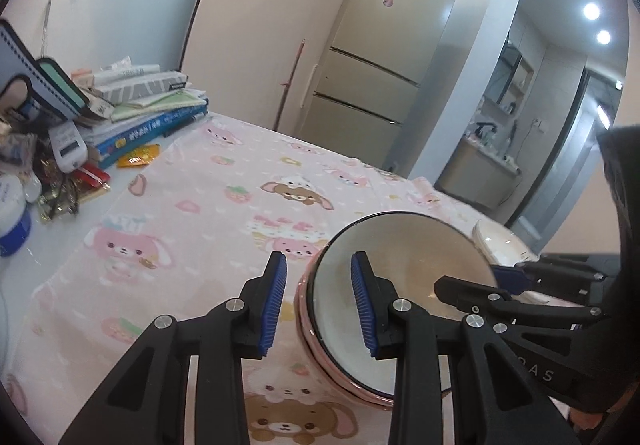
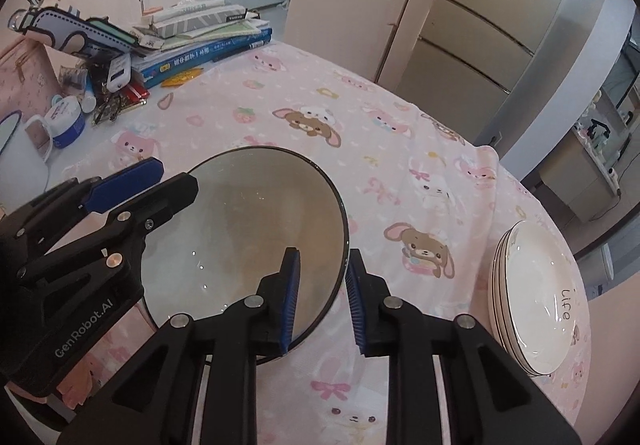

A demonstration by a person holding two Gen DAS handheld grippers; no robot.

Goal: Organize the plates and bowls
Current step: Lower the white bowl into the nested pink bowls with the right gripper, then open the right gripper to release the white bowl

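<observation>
A bowl (image 2: 256,225) with a dark rim, pale inside and pink outside (image 1: 306,325) stands on the pink cartoon tablecloth (image 2: 360,133). Ridges on its pink side look like nested bowls. My left gripper (image 1: 319,265) straddles its left rim, one pad inside and one outside, with gaps showing on both sides. My right gripper (image 2: 324,253) straddles the opposite rim the same way, cloth showing beside the outer pad. Each gripper also shows in the other view: the right gripper (image 1: 468,277) and the left gripper (image 2: 172,177). A stack of white plates (image 2: 536,293) (image 1: 500,241) lies to the right.
Books (image 2: 208,53), a patterned pouch (image 2: 80,33), a blue-and-white jar (image 2: 66,121), a white mug (image 2: 20,153) and small clutter crowd the table's far left. A fridge (image 1: 384,57) stands behind the table. The table edge runs close behind the plates.
</observation>
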